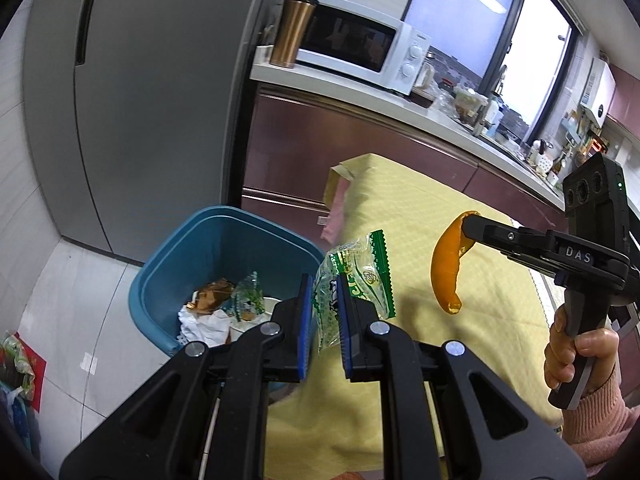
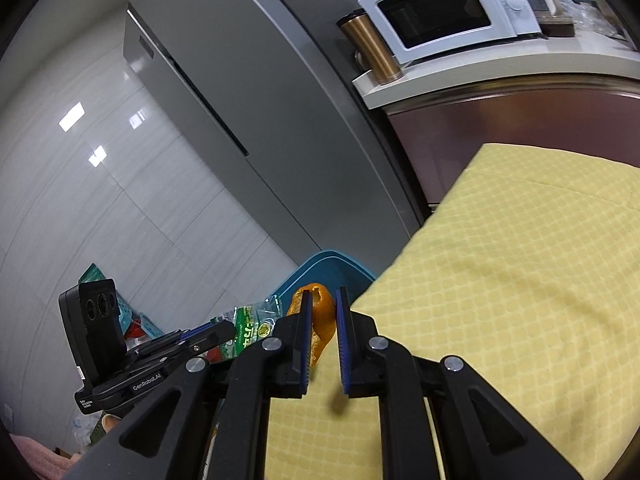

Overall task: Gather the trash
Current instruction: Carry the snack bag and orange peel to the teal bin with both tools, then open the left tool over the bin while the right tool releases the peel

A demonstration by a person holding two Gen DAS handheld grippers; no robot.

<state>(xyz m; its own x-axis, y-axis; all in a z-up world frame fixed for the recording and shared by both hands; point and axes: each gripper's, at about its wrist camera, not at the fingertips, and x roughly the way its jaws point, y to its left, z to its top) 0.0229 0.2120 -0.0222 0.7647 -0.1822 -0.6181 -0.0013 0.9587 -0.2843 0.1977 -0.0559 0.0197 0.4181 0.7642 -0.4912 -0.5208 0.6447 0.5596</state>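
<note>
My left gripper [image 1: 324, 292] is shut on a green and white snack wrapper [image 1: 354, 276], held above the table edge beside a blue trash bin [image 1: 224, 248]. The bin holds crumpled paper and wrappers. My right gripper [image 2: 322, 304] is shut on a curved orange peel [image 2: 322, 320], which hangs over the yellow tablecloth [image 2: 520, 280]. In the left wrist view the right gripper [image 1: 466, 222] holds the peel [image 1: 446, 268] to the right of the wrapper. In the right wrist view the left gripper [image 2: 224, 332] and the wrapper [image 2: 252, 328] sit at lower left.
A grey fridge [image 1: 140, 100] stands behind the bin. A counter [image 1: 360, 84] carries a white microwave [image 1: 360, 48] and a copper tumbler [image 1: 290, 32]. Bags and clutter [image 1: 16, 360] lie on the tiled floor at left.
</note>
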